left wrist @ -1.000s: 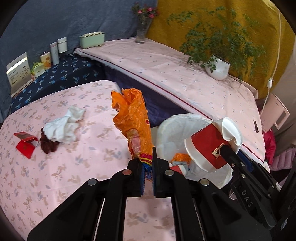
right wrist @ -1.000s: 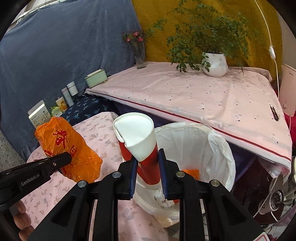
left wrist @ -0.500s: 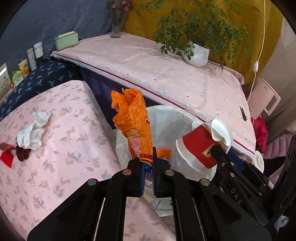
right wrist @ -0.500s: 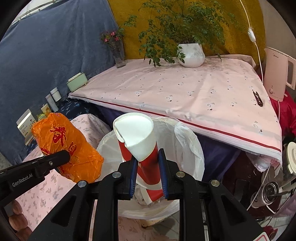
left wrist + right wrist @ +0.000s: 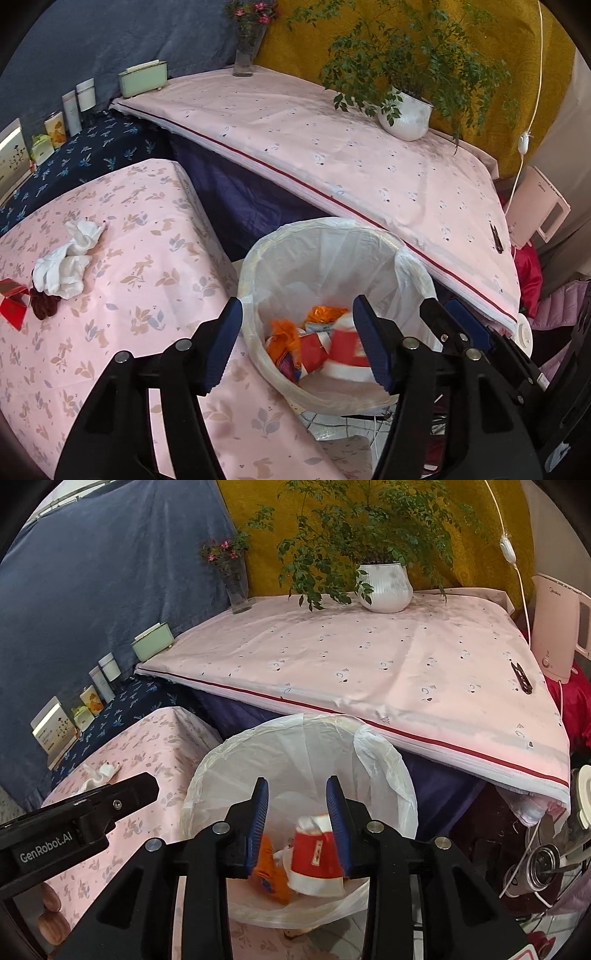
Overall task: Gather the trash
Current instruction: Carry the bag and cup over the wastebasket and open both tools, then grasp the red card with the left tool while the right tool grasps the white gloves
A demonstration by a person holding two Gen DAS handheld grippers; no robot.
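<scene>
Grippers, left (image 5: pixel 297 345) and right (image 5: pixel 297 825), hang over a white-lined round bin (image 5: pixel 325 236), jaws opening and empty; a crushed red-and-white paper cup (image 5: pixel 314 853) and crumpled orange plastic bag (image 5: pixel 282 338) lie inside.

Cup (image 5: pixel 316 856) in bin (image 5: pixel 413 258); tissue (image 5: pixel 66 258) on table (image 5: pixel 147 266) left.
</scene>
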